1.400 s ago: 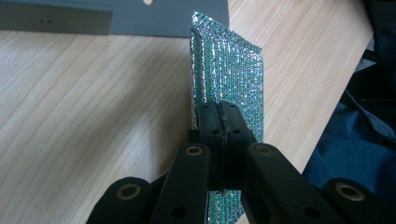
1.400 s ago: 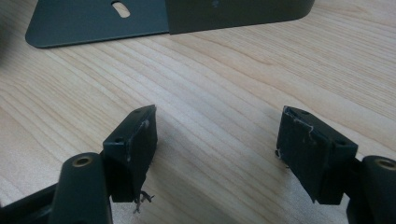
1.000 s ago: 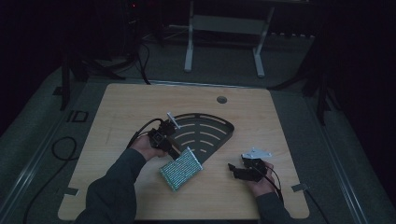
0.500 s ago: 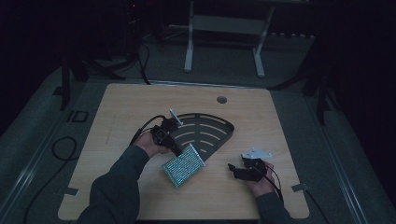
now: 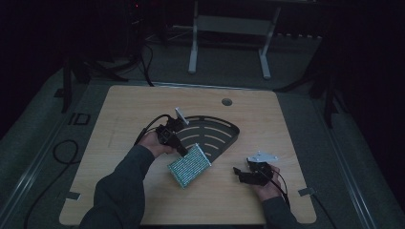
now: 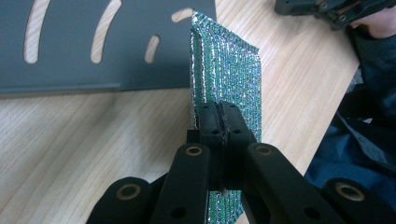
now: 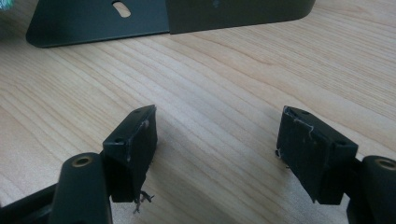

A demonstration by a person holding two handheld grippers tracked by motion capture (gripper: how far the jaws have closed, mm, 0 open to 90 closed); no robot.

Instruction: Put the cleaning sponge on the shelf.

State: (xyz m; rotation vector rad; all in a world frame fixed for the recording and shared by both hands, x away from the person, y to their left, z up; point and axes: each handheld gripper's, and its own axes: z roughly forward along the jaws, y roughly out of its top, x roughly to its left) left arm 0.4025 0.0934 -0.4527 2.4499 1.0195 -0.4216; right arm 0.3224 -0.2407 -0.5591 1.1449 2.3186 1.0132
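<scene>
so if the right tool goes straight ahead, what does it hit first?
Bare table first, then likely the dark slotted plate across its line. The right tool is open and empty; depth is hard to judge.

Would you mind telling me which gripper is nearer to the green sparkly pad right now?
Left. The left gripper has its jaws shut on the green sparkly pad; the right gripper sits open on the table, apart from the pad on its right.
</scene>
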